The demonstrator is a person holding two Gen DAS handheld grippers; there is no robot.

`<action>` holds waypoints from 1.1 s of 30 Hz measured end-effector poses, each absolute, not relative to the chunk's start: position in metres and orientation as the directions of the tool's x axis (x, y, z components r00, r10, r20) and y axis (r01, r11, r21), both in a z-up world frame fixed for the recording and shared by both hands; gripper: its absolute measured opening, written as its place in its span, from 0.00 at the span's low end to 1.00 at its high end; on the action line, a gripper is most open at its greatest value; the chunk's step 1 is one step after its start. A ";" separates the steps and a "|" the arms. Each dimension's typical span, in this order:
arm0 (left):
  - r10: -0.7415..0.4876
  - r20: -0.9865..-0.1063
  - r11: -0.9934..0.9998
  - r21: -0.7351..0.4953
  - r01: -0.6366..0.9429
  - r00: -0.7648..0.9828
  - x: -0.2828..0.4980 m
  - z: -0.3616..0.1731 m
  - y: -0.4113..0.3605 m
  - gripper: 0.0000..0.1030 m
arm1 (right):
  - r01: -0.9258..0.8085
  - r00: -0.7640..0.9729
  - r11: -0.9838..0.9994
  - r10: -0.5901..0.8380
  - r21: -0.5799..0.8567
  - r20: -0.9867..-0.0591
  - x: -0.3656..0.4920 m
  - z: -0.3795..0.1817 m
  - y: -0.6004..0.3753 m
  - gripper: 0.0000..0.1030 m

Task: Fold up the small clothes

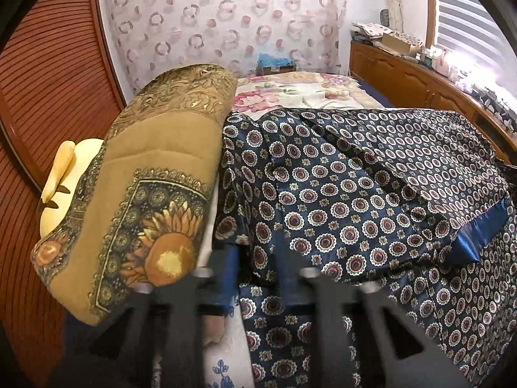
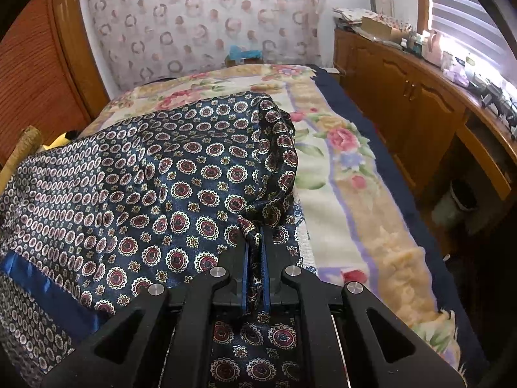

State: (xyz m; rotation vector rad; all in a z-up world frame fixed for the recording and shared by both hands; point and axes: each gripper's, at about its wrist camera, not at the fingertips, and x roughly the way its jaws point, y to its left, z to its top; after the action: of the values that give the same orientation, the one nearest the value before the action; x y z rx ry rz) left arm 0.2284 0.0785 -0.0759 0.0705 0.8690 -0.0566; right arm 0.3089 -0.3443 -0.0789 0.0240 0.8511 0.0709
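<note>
Patterned garment spread over the bed

My right gripper [image 2: 255,252] has its jaws pinched on the navy garment [image 2: 168,174] edge; my left gripper [image 1: 255,278] is blurred, jaws apart, beside a sunflower quilt [image 1: 135,200].

Both views were heavy fisheye: dark vignette in every corner, straight edges bowed near the rim. Light came from the slatted window blind [image 1: 465,9] at upper right, blown out to white glare where it met the cluttered wooden desk [image 2: 429,64] top. Room otherwise moderately lit, warm cast. The shiny navy medallion-print satin garment [image 1: 355,194] showed soft sheen on its folds, with shallow shadows under the creases. In the left wrist view the black left tongs [image 1: 255,278] were motion-blurred, pivots smeared; background stayed fairly sharp. In the right wrist view the black right tongs [image 2: 255,258] were crisp, with small highlights on the metal pins. Mild compression noise throughout.
</note>
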 end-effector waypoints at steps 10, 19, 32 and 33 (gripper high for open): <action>-0.132 -0.680 0.986 -0.017 0.164 0.722 0.198 -0.028 0.068 0.00 | -0.105 0.698 0.991 0.130 0.079 -0.704 0.303 -0.063 -0.345 0.01; -0.121 -0.642 0.986 0.008 0.164 0.757 0.185 0.004 0.066 0.00 | -0.174 0.734 0.984 0.145 0.023 -0.663 0.285 -0.027 -0.336 0.00; -0.082 -0.791 0.996 -0.042 0.079 0.606 0.204 -0.066 0.092 0.42 | -0.186 0.707 0.982 0.138 0.005 -0.694 0.291 -0.052 -0.327 0.00; -0.083 -0.797 0.996 -0.049 0.074 0.598 0.207 -0.070 0.093 0.42 | -0.186 0.706 0.983 0.138 0.006 -0.695 0.291 -0.052 -0.328 0.00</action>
State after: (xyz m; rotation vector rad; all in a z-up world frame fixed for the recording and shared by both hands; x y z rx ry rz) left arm 0.2069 0.0930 -0.0698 -0.0109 0.9254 -0.0914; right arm 0.2913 -0.3281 -0.0524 -0.0664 0.7664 0.1801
